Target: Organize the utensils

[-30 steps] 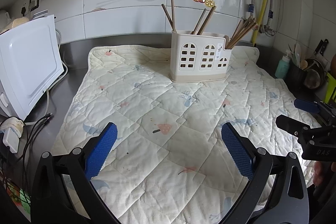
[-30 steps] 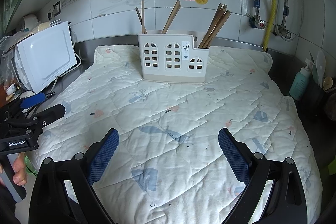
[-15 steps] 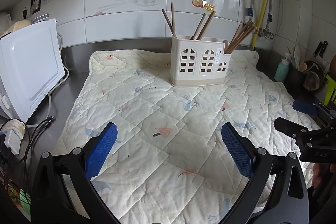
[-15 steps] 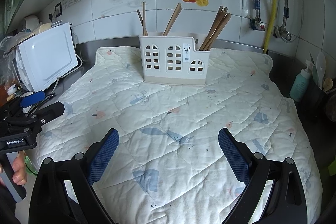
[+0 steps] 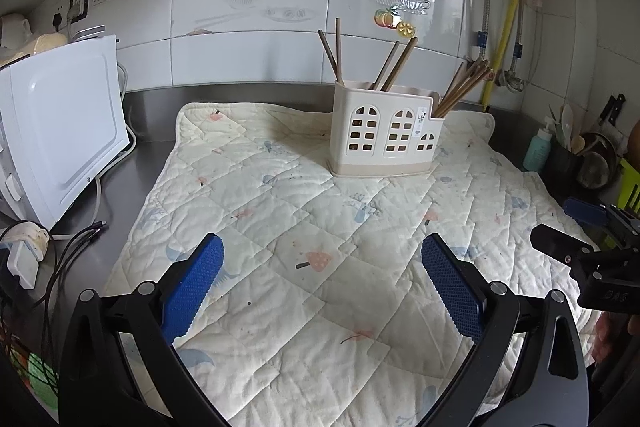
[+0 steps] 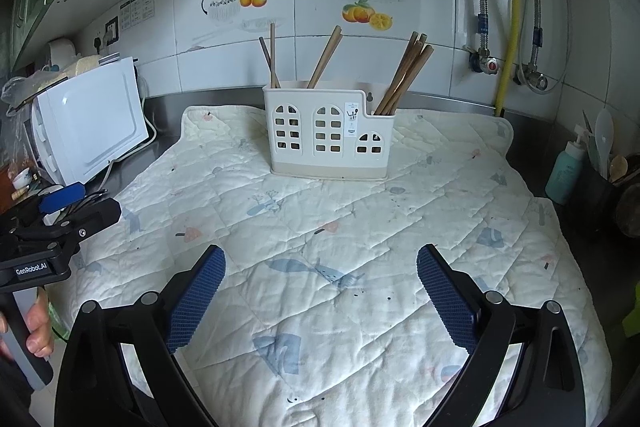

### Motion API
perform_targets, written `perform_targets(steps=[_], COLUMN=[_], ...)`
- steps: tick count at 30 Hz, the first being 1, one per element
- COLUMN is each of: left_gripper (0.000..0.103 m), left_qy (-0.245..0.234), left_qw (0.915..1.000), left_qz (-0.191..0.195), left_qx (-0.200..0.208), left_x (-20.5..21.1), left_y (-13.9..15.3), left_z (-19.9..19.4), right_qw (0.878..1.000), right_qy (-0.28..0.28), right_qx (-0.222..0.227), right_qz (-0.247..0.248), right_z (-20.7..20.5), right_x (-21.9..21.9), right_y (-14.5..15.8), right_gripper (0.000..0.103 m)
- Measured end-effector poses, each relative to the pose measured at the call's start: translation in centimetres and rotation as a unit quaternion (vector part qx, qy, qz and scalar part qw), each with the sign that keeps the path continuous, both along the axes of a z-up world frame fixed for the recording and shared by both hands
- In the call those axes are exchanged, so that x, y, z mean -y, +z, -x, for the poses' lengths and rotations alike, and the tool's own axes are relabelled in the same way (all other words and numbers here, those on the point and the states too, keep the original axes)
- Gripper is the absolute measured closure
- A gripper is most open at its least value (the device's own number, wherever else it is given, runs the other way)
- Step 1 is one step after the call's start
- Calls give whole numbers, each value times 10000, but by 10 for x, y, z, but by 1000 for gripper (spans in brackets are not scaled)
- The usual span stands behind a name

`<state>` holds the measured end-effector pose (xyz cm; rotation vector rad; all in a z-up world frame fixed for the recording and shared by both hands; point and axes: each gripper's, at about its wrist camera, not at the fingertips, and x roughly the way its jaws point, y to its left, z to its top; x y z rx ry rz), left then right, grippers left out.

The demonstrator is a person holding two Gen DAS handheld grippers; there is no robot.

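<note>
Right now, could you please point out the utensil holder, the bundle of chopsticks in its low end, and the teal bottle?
utensil holder (image 6: 328,143), right wrist view, front wall.
chopsticks (image 6: 406,75), right wrist view, mid-shafts.
teal bottle (image 6: 564,177), right wrist view, body.

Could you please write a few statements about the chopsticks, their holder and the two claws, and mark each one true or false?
1. The utensil holder stands upright on the quilted mat. True.
2. The left claw is shut on a chopstick. False: it is open and holds nothing.
3. Chopsticks stand in the holder's low right compartment. True.
4. Loose chopsticks lie on the mat in front of the holder. False: none show on the mat; all stand in the holder.
5. The right claw is open and holds nothing. True.
6. The white appliance stands on the mat. False: it stands on the steel counter beside the mat.
</note>
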<state>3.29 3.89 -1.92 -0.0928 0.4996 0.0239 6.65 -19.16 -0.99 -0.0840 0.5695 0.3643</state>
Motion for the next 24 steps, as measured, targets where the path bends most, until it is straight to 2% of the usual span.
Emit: perform_targets(steps=[13, 24], left_gripper=[5, 5], left_qy=[-22, -17], left_qw=[9998, 9997], left_qz=[24, 172], left_qx=[184, 184], left_x=[2, -2], left_y=[4, 5], left_z=[6, 6], right_qw=[10000, 9999], right_qy=[-5, -36], right_qx=[84, 83], right_qz=[-27, -47], right_z=[3, 4], right_x=[3, 5], right_y=[3, 3], right_gripper=[9, 9])
